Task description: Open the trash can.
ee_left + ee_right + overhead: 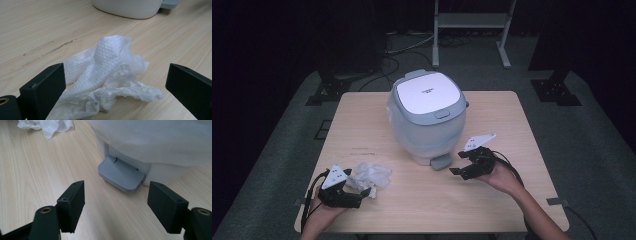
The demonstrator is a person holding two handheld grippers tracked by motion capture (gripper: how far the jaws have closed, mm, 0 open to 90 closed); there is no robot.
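Pedal [121, 173] ridges under right gripper's [116, 205] jaws

1. The pedal bin [428, 116] stands mid-table [512, 200] and blocks the way straight across; bare wood lies open on both its sides.
2. Its grey pedal [121, 173] juts out just beyond the right gripper [116, 206], whose jaws stand wide apart.
3. Crumpled tissue [110, 80] lies between the parted jaws of the left gripper [113, 87]; the near edge between the two hands is free.
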